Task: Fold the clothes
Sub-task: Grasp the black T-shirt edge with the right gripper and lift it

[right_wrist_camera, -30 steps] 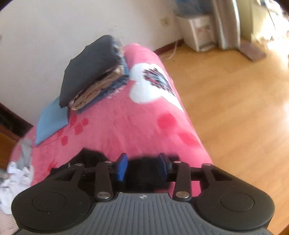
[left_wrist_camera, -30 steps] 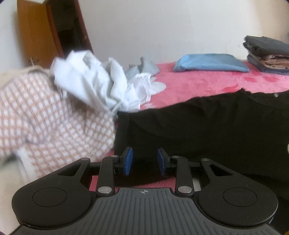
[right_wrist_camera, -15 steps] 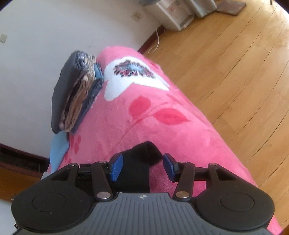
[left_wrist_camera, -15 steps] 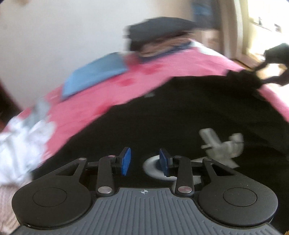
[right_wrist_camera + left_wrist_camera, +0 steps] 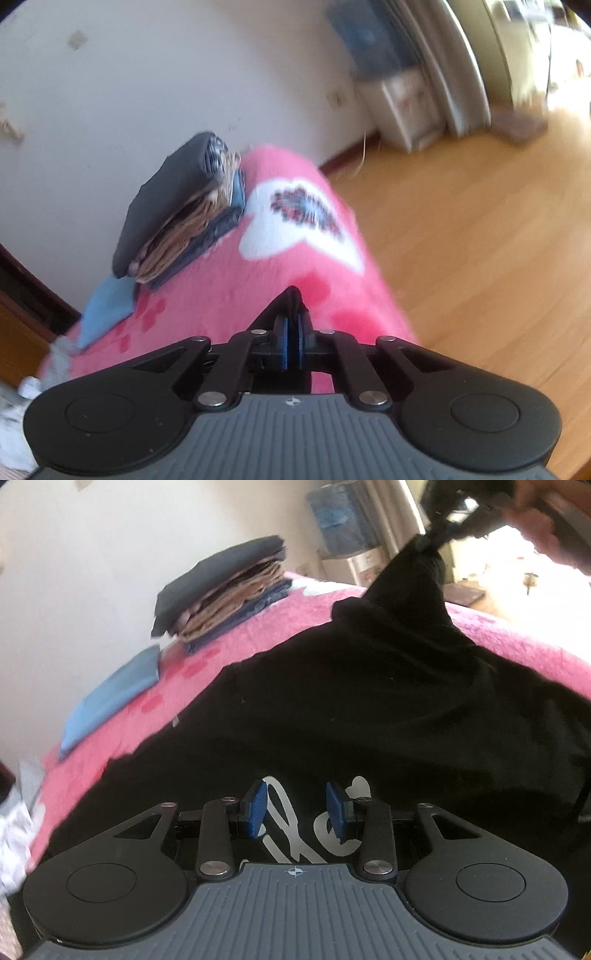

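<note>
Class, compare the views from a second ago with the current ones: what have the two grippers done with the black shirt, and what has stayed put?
The right gripper, open half a second ago, has shut its jaws on a corner of the black shirt and lifted it. The left gripper swung from the shirt's edge to over its white print, jaws open throughout. The folded stack and blue garment stayed put.

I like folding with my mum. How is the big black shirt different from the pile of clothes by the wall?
The black shirt lies spread open on the pink blanket; the pile of clothes is folded and stacked. The right gripper pinches up a corner of the shirt; nothing touches the pile. The shirt has white writing; the pile shows none. Both rest on the blanket.
</note>
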